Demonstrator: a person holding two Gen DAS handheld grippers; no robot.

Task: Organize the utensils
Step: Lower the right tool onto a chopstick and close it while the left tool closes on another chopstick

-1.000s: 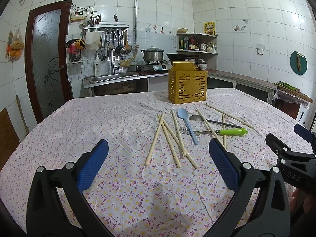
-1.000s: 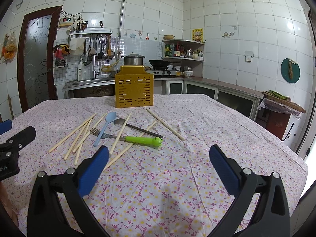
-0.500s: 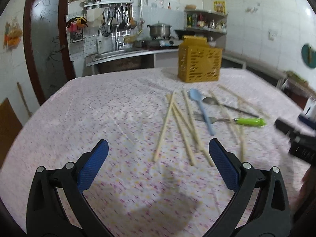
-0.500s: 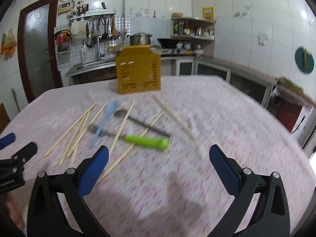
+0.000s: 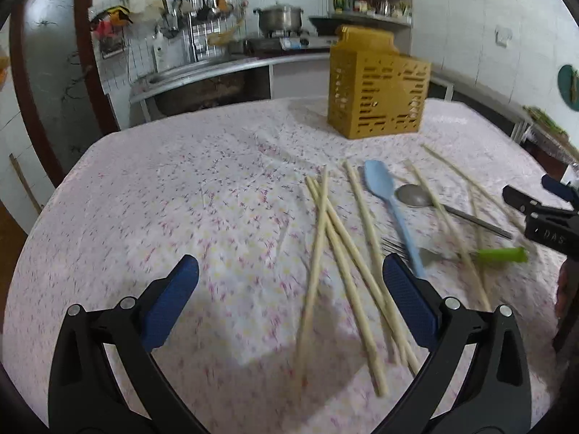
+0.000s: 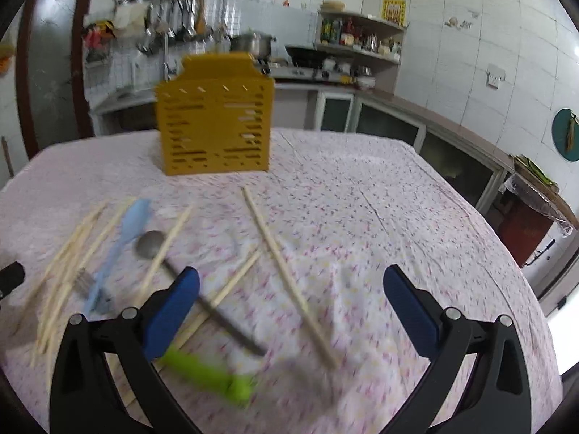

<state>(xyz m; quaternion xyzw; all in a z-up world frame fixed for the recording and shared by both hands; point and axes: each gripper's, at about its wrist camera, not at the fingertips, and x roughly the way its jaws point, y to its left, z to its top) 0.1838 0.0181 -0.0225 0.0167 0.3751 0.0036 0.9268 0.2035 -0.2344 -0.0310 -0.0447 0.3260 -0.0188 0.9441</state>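
A yellow slotted utensil holder (image 5: 378, 92) (image 6: 215, 123) stands upright at the far side of the table. Several wooden chopsticks (image 5: 318, 249) (image 6: 286, 275), a light blue spoon (image 5: 389, 202) (image 6: 123, 242), a metal spoon (image 5: 434, 204) (image 6: 173, 264) and a green-handled fork (image 5: 499, 254) (image 6: 210, 372) lie scattered on the cloth. My left gripper (image 5: 289, 300) is open and empty, low over the near ends of the left chopsticks. My right gripper (image 6: 289, 303) is open and empty, low over the fork handle and a lone chopstick; it shows at the right edge of the left wrist view (image 5: 535, 213).
The table wears a pink floral cloth (image 5: 181, 199) (image 6: 398, 217). Behind it are a sink counter (image 5: 202, 72), a stove with a pot (image 5: 278, 18), wall shelves (image 6: 358, 36) and a brown door (image 5: 43, 72). A low side stand (image 6: 535, 199) sits to the right.
Both grippers have moved forward and down toward the utensils, which now look larger and nearer. Both stay open. Nothing on the table has moved.
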